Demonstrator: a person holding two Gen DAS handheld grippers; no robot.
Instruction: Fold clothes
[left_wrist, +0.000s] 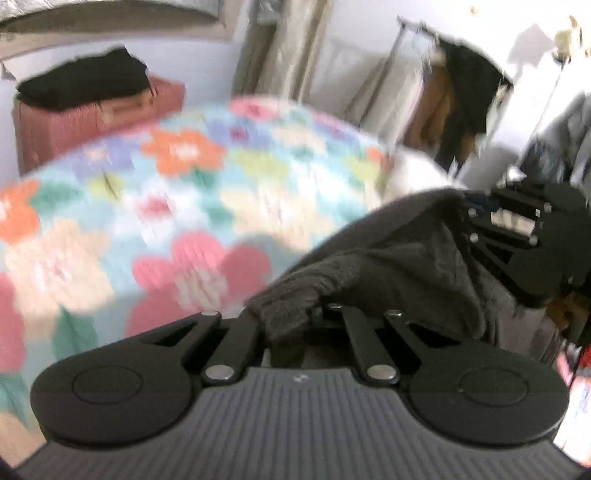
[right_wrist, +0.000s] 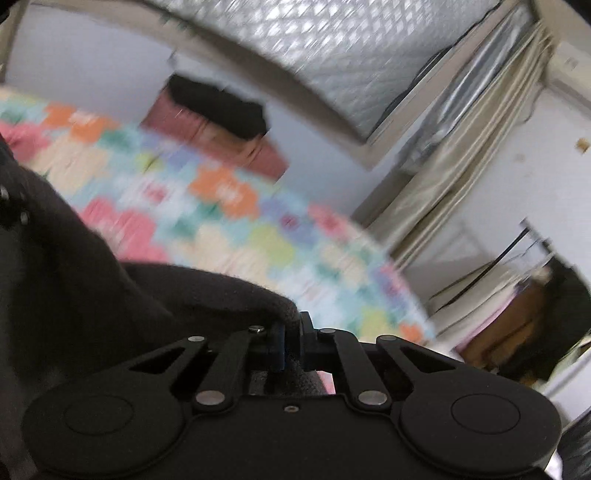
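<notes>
Surface: a bed covered by a floral blanket (left_wrist: 177, 192) (right_wrist: 229, 225), flowers in pink, orange, cream, green and lilac on pale blue
Sharpness: blurred in both views, so folds and small items on it cannot be made out
On the blanket: whether the dark grey garment (left_wrist: 399, 258) (right_wrist: 92, 280) touches it cannot be told

The floral bedspread (left_wrist: 177, 206) lies open; a red suitcase (left_wrist: 92, 122) flanks its far edge.
</notes>
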